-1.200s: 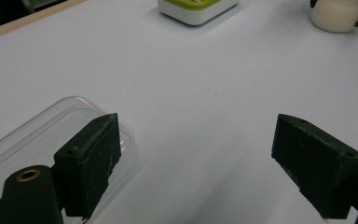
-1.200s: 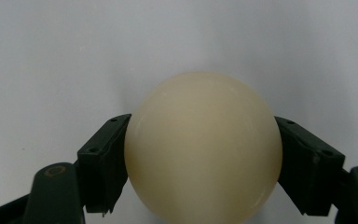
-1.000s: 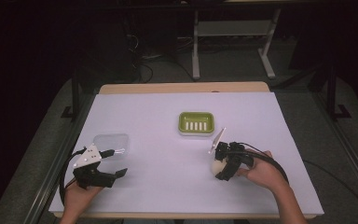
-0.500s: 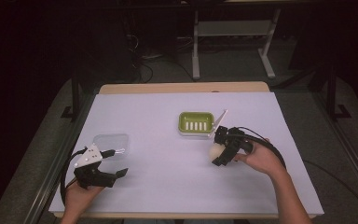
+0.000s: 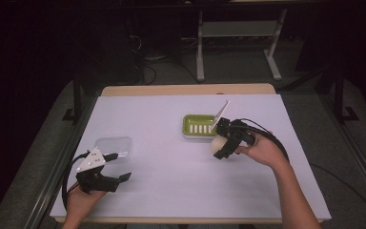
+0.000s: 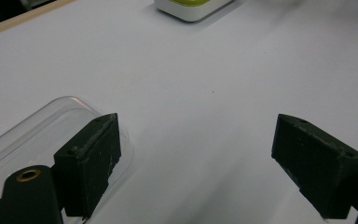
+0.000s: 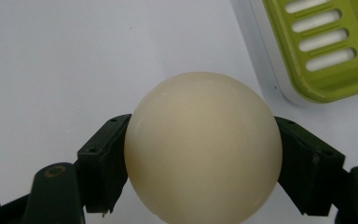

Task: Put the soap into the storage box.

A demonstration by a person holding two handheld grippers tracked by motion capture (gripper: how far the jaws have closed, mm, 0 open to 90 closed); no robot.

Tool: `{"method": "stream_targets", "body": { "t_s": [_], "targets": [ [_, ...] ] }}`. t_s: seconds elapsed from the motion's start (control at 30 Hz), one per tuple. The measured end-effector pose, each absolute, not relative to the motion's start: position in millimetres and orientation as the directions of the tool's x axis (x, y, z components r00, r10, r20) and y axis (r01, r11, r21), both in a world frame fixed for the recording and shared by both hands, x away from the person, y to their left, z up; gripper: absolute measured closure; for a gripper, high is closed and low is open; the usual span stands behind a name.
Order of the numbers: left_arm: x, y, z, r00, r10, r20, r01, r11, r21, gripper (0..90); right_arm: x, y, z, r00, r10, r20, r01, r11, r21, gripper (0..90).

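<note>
Our right tongs [image 5: 218, 144] clamp the ball [image 5: 217, 145] above the tabletop [image 5: 162, 124], just beside the green tray [image 5: 198, 127]. Our left tongs [image 5: 119, 166] stand wide beside the clear lid [image 5: 113, 144].

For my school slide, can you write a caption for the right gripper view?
Right gripper holding a cream ball beside a green slotted tray.

Probably lab: covered table [image 5: 147, 114], cables [image 5: 145, 71]
</note>
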State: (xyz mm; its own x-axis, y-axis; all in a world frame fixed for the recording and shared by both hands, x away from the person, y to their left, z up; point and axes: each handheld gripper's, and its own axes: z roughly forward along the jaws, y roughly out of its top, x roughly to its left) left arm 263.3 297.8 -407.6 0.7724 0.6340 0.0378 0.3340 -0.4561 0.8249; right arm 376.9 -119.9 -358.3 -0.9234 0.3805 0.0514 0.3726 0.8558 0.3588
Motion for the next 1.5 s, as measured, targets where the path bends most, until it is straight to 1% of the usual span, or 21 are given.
{"method": "stream_targets", "body": {
  "t_s": [0.5, 0.57, 0.73, 0.83, 1.23, 1.5],
  "targets": [
    [264, 295, -410, 0.781, 0.623, 0.032, 0.335, -0.462, 0.821, 15.1, 397, -105, -345, -0.93, 0.364, 0.053, 0.356, 0.855, 0.377, 24.2],
    [264, 295, -410, 0.783, 0.621, 0.033, 0.331, -0.461, 0.824, 15.1, 401, -102, -343, -0.933, 0.356, 0.058, 0.349, 0.851, 0.391, 24.2],
    [265, 294, -411, 0.788, 0.614, 0.04, 0.327, -0.472, 0.819, 15.1, 407, -97, -341, -0.936, 0.349, 0.053, 0.342, 0.859, 0.38, 24.2],
    [265, 294, -410, 0.789, 0.612, 0.049, 0.32, -0.478, 0.818, 15.1, 413, -94, -340, -0.938, 0.341, 0.055, 0.334, 0.857, 0.393, 24.2],
    [264, 293, -411, 0.788, 0.615, 0.038, 0.324, -0.467, 0.823, 15.1, 426, -85, -334, -0.941, 0.334, 0.054, 0.328, 0.865, 0.381, 24.2],
    [264, 293, -411, 0.793, 0.607, 0.054, 0.314, -0.483, 0.817, 15.0, 437, -74, -328, -0.943, 0.33, 0.044, 0.322, 0.87, 0.373, 24.2]
  ]
}}
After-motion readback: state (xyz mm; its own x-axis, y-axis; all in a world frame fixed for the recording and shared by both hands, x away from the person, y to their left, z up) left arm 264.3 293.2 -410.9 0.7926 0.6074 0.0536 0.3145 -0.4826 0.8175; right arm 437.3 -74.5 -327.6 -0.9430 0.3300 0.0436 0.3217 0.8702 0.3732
